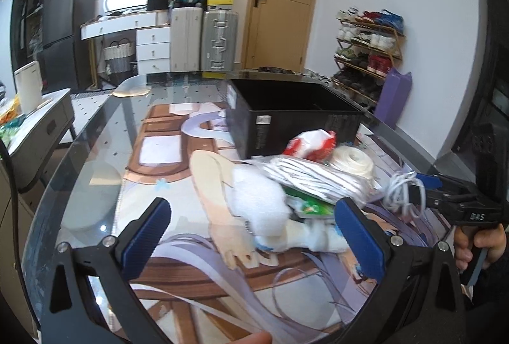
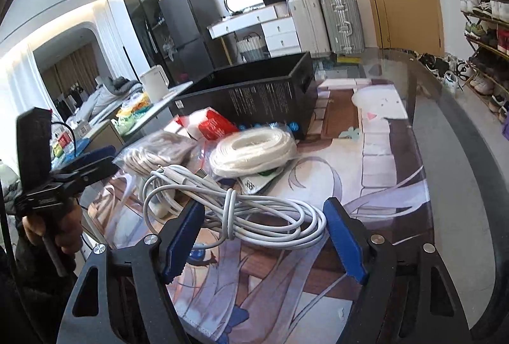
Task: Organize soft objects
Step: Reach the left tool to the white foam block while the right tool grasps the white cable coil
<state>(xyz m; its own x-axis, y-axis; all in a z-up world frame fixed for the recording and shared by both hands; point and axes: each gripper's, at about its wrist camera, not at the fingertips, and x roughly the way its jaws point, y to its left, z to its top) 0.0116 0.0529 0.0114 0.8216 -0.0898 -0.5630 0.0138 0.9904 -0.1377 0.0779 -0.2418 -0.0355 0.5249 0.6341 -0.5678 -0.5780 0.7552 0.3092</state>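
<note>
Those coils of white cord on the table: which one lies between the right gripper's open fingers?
The loose white charging cable. The flat rope coil and the bagged rope lie farther off, nearer the black bin.

The fluffy white cotton wad (image 1: 259, 201) is motion-blurred in the left wrist view, so its outline cannot be told. Beneath the bagged white rope bundle (image 1: 318, 182), a green-printed packet (image 1: 310, 207) shows only a corner. The red-and-white plastic pouch (image 2: 211, 124) is partly hidden behind the white coiled cord (image 2: 254, 151). The open black storage box (image 2: 254, 96) hides its own floor; it is possibly bare. Its label print is too small to read.
</note>
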